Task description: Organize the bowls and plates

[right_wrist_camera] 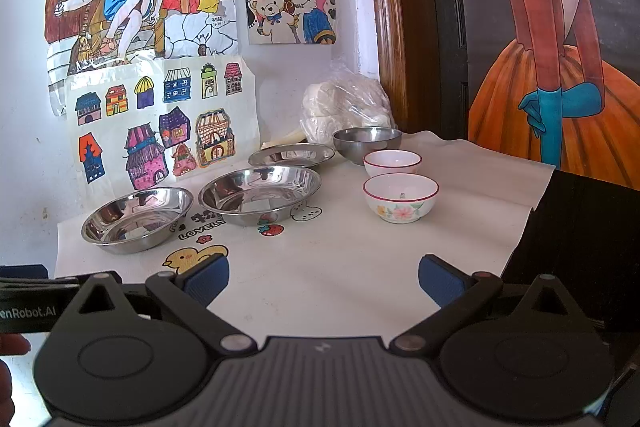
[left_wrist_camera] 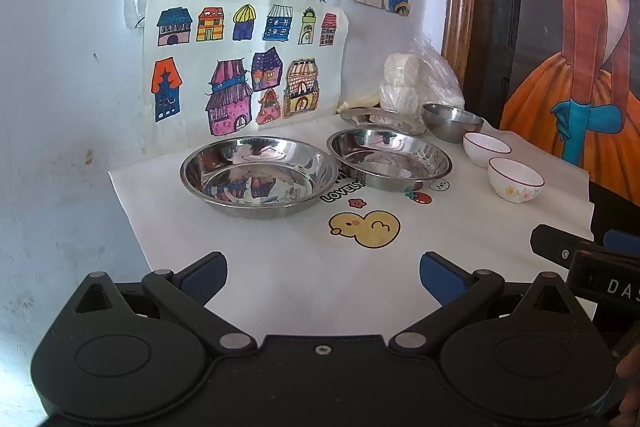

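The tabletop (left_wrist_camera: 304, 279), under a white printed cloth, carries everything, and nothing is stacked yet. Largest are three steel plates: the near plate (left_wrist_camera: 259, 175) sits left of centre in the left wrist view, the middle plate (left_wrist_camera: 390, 159) lies just right of it and close beside it, and the far plate (left_wrist_camera: 382, 119) shows behind, near the wall. Next come three bowls along the right of both views: one steel bowl (right_wrist_camera: 367, 143) farthest back, then the rear china bowl (right_wrist_camera: 392, 163), then the flowered china bowl (right_wrist_camera: 401, 197) nearest.

The left claw (left_wrist_camera: 323, 277) stands with its jaws wide apart and empty, low in the frame, and the near plate lies straight ahead and slightly left of it. The right claw (right_wrist_camera: 323, 277) is likewise spread and empty, and the flowered china bowl lies ahead and a little right of it.

I judge the left claw better placed for the plates and the right claw for the bowls. Round dishes have no long axis, so any rim point serves for a pinch.

A plastic bag (left_wrist_camera: 420, 83) rests at the back by the wall.
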Tool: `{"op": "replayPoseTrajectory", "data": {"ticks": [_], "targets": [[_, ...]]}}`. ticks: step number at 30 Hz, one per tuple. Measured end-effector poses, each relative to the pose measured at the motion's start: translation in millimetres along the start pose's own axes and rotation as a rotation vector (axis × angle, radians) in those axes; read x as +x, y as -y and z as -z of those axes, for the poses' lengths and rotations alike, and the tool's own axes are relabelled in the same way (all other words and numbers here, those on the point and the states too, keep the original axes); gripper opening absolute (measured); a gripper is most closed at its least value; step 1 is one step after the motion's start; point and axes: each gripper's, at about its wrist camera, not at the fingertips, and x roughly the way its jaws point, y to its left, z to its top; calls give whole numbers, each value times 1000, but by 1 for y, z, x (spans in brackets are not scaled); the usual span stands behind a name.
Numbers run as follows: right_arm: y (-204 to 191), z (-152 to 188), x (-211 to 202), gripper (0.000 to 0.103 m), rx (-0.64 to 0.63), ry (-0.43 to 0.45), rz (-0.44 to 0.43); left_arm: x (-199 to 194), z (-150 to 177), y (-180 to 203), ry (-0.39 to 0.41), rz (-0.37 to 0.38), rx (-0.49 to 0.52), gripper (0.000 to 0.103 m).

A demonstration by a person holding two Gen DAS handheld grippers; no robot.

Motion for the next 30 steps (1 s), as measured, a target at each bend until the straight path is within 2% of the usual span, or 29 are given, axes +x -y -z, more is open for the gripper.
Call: {"op": "replayPoseTrajectory", "data": {"ticks": [30], "targets": [[-2,2,-1,103,-8,-5,2,-2,1,-1,-6,-2,-1,102]]}}
